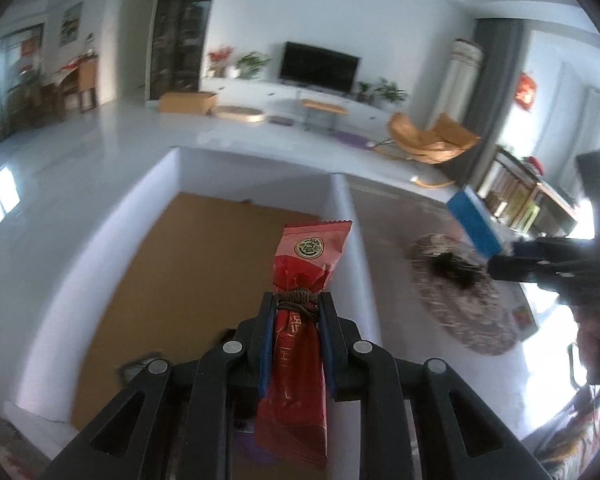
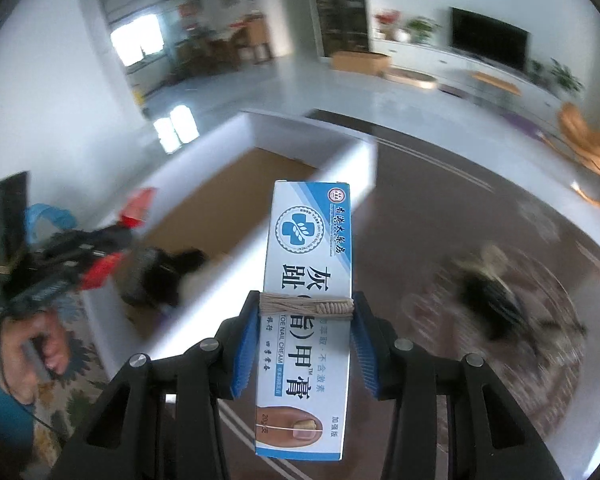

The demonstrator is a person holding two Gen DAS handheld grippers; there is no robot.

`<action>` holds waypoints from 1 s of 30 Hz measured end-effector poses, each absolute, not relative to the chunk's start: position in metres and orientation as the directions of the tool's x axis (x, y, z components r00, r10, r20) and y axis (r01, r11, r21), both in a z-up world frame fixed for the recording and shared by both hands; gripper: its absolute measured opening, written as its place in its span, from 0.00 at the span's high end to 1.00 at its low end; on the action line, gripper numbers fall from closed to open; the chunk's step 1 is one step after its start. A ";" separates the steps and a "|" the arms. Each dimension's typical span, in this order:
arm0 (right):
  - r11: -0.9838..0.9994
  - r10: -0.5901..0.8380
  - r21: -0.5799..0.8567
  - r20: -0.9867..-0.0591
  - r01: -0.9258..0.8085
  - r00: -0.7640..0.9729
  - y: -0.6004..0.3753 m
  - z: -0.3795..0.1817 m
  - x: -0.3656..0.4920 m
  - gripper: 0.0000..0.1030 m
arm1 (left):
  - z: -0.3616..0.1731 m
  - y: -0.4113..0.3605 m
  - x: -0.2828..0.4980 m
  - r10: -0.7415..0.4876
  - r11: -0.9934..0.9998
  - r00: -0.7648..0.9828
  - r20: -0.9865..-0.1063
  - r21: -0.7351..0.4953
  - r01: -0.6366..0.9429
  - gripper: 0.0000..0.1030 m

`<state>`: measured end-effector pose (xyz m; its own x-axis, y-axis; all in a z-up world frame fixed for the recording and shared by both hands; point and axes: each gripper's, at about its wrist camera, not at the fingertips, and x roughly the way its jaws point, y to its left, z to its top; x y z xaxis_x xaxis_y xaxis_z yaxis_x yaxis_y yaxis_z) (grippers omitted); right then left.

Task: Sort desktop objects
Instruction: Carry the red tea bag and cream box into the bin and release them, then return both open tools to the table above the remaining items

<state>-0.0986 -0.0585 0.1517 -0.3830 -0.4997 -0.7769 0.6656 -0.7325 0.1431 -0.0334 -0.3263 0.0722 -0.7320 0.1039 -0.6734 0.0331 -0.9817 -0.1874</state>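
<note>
Both pairs of jaws are clamped on something. Those of the left gripper pinch a red snack packet at its waist, where a brown cord is wound round it; the packet stands out lengthwise between the blue pads, its printed far end pointing away from the camera. Those of the right gripper stand a little wider and squeeze a white and blue nail cream box by its two long sides, with a band of pale cord across the box at the fingertips.

Below the red packet lies a white box with a brown cardboard floor and a white dividing wall just to the right of the packet. To the right of that box is a dark brown table carrying a round patterned mat with a dark, blurred object at its middle. In the left wrist view the right gripper appears at the right edge with the blue end of its box.

In the right wrist view the left gripper shows at the left edge, gripped by a hand, with the red packet over the white box.

Beyond, far off, a television stands on a long white cabinet among potted plants.
</note>
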 end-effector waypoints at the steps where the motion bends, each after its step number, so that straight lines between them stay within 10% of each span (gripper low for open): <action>1: -0.712 -0.516 0.148 -0.772 0.686 -0.370 -0.079 0.156 -0.097 0.57 | 0.071 -0.334 -0.036 0.091 -0.983 -0.726 -0.682 -0.180 0.046 0.81; 13: -0.629 -0.580 0.193 -0.762 0.753 -0.289 -0.216 0.130 -0.096 0.56 | 0.029 -0.395 -0.056 -0.039 -0.982 -0.624 -0.781 -0.084 0.167 0.75; 15: -0.629 -0.562 0.183 -0.778 0.755 -0.280 -0.224 0.114 -0.096 0.43 | 0.020 -0.396 -0.064 -0.063 -0.981 -0.596 -0.800 -0.061 0.185 0.35; 16: -0.640 -0.543 0.176 -0.792 0.748 -0.278 -0.226 0.105 -0.096 0.21 | 0.017 -0.397 -0.067 -0.083 -0.979 -0.588 -0.804 -0.044 0.200 0.00; 30: -0.823 -0.440 0.009 -0.643 0.568 -0.627 -0.044 0.070 -0.068 0.01 | 0.042 -0.356 -0.011 -0.198 -0.963 -0.763 -0.616 -0.024 0.270 0.00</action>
